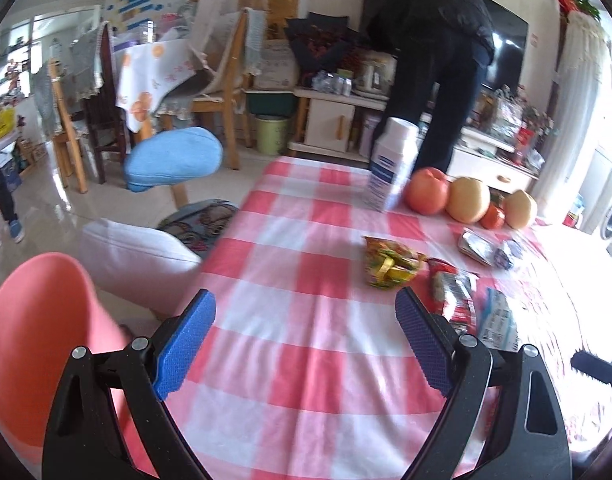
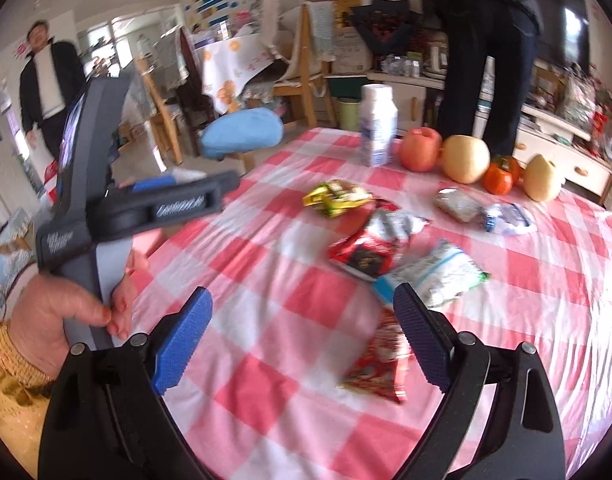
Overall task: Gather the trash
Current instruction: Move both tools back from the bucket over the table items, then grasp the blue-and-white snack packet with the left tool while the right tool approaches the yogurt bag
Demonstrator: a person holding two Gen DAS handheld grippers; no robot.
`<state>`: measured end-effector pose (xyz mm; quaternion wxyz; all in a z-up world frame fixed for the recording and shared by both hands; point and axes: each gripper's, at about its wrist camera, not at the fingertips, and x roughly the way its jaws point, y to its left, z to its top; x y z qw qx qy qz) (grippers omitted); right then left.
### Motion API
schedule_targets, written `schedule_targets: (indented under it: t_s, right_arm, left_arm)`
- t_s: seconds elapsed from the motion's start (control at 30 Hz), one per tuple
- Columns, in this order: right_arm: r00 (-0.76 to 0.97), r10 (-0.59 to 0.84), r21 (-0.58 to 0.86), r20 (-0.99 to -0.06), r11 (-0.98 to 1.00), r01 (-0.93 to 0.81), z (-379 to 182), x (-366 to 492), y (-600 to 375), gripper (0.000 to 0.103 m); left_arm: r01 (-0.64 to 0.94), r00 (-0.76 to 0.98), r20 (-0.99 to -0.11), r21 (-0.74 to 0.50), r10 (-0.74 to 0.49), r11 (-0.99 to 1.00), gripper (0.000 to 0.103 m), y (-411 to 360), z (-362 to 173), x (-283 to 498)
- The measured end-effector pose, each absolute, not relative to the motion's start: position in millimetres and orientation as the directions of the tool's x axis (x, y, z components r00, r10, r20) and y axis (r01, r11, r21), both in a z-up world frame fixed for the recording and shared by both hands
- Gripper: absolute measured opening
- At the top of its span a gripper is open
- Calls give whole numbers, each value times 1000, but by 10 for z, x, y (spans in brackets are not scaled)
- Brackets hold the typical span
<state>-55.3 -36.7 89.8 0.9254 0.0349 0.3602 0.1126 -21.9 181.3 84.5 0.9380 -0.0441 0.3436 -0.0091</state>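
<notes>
Several snack wrappers lie on the red-and-white checked tablecloth (image 2: pixel 266 380). In the right wrist view my right gripper (image 2: pixel 302 320) stands open over the cloth, nothing between its pads. A red wrapper (image 2: pixel 377 364) lies just beside its right finger. Farther off are a red-black wrapper (image 2: pixel 369 248), a white-blue packet (image 2: pixel 437 272) and a yellow wrapper (image 2: pixel 337 196). In the left wrist view my left gripper (image 1: pixel 306 320) is open above the table's left part. The yellow wrapper (image 1: pixel 391 266) and a red wrapper (image 1: pixel 453 292) lie ahead to its right.
A pink plastic bin (image 1: pixel 38 340) stands off the table's left edge. A white bottle (image 2: pixel 377 124), fruit (image 2: pixel 465 158), a silver packet (image 2: pixel 457 204) and crumpled plastic (image 2: pixel 509 216) sit at the far side. A person in dark clothes (image 1: pixel 433 60) bends behind the table; chairs (image 1: pixel 222 80) stand beyond.
</notes>
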Motion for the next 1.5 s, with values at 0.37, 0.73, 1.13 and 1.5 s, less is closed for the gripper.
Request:
schedule_targets:
  t_s: [0.37,0.73,1.13,1.5]
  right_arm:
    - [726,76,185,-683,980,72,785,-348,-1489,92]
    - [691,-13,193,-723,956,219,606,-78,-2187,92]
    - [657,49,248,-752,945,214,278,543,-2520,92]
    - [638,86,224,-765,965,139,185,1009,-2478,92]
  left_arm:
    - [125,696,-693,-143,-189,982,91,1246,651,-50]
    - [365,592,-743,-97,-312,926,91,435,437,-88]
    - [497,555,-760,-22,-338,868,90,-67,364,29]
    - [525,495,-793,-52,-355,849,82,-238,225,194]
